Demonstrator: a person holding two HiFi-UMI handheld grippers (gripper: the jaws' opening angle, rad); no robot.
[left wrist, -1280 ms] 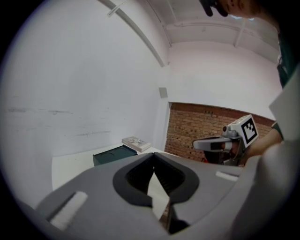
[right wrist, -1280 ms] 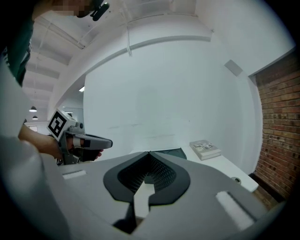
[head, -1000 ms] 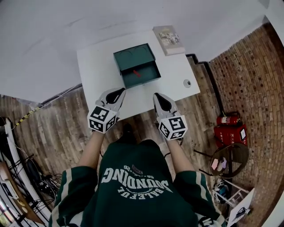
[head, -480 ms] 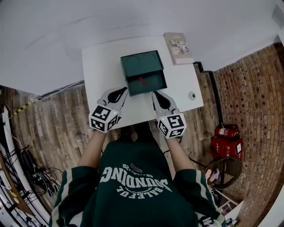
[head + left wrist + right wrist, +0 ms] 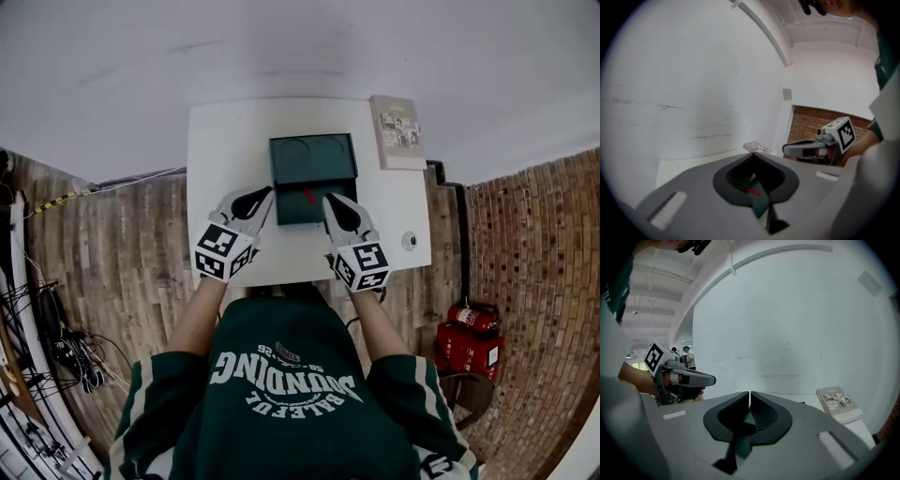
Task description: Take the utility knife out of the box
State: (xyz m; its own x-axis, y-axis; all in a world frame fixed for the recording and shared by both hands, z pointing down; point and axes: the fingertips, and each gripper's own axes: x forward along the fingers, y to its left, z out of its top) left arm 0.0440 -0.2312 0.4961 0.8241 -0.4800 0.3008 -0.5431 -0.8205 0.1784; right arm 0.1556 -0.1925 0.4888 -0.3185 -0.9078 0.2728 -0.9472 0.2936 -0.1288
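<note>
A dark green box (image 5: 312, 161) stands on the white table (image 5: 220, 150), its open front part facing me. Inside lies the red utility knife (image 5: 307, 195). My left gripper (image 5: 267, 192) is at the box's front left corner and my right gripper (image 5: 328, 199) at its front right, both over the table's near half, both shut and holding nothing. In the left gripper view the red knife (image 5: 754, 191) and the green box (image 5: 760, 205) show through the gap behind the closed jaw tips. In the right gripper view only a bit of green box (image 5: 745, 420) shows there.
A book (image 5: 398, 131) lies at the table's far right corner and a small round object (image 5: 409, 240) near its right front edge. Red fire extinguishers (image 5: 469, 323) stand on the brick floor to the right. Cables and racks (image 5: 47, 356) line the left side.
Both grippers have moved forward over the table toward the box and now flank its open front. The box has come closer beneath the head camera.
</note>
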